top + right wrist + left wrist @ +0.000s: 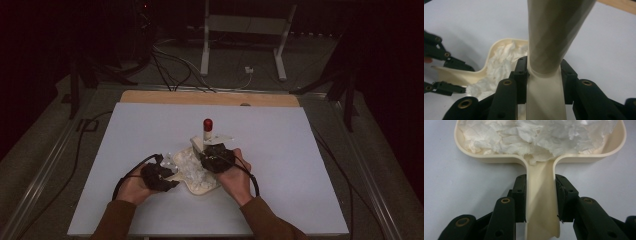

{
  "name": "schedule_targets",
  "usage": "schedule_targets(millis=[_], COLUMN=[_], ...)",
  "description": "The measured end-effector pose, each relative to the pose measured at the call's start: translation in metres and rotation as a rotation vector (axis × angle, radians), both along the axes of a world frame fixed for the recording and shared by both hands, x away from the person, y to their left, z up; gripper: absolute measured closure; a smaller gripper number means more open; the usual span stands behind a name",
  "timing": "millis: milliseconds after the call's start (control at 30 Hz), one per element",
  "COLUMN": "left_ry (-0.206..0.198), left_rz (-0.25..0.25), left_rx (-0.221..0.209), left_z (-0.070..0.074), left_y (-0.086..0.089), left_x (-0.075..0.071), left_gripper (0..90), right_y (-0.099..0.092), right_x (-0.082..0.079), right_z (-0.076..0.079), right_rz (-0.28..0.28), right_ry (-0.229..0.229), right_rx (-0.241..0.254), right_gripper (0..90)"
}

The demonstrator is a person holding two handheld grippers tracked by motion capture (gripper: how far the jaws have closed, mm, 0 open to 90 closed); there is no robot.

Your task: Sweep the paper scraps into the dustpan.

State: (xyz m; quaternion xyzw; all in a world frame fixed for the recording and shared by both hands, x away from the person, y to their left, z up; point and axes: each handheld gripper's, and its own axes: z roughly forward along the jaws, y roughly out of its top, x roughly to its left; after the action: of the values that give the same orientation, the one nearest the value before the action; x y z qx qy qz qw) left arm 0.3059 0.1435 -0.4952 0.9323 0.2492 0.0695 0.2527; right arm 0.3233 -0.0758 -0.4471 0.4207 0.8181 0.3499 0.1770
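Two grips clenched: left gripper [540, 197] on dustpan [615, 143] handle, right gripper [544, 80] on brush [556, 32] handle. Light, stiff plastic; crumpled paper [536, 135] loose, spills if tilted.

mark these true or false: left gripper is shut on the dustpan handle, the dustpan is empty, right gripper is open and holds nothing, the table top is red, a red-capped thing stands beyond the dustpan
1. The left gripper is shut on the dustpan handle. True.
2. The dustpan is empty. False: crumpled white paper fills its pan.
3. The right gripper is open and holds nothing. False: it is shut on a cream brush handle.
4. The table top is red. False: it is pale blue-grey.
5. A red-capped thing stands beyond the dustpan in the high view. True.
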Motion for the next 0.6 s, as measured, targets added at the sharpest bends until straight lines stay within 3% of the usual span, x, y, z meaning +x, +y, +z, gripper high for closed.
schedule_targets(millis=[133, 333, 600], left_ry=[-0.017, -0.036, -0.063], left_rz=[0.005, 0.013, 0.034], left_rx=[-0.016, -0.038, -0.069], left_z=[-0.004, -0.008, -0.01], left_y=[0.002, 0.003, 0.007], left_x=[-0.003, -0.006, -0.009], left_gripper=[66.6, 66.6, 66.8], right_y=[-0.008, -0.015, -0.023], right_x=[0.003, 0.004, 0.009], right_z=[0.005, 0.012, 0.013], right_rz=[-0.003, -0.002, -0.031], right_ry=[0.003, -0.005, -0.019], right_rx=[0.008, 0.062, 0.033], right_gripper=[66.8, 66.8, 66.8])
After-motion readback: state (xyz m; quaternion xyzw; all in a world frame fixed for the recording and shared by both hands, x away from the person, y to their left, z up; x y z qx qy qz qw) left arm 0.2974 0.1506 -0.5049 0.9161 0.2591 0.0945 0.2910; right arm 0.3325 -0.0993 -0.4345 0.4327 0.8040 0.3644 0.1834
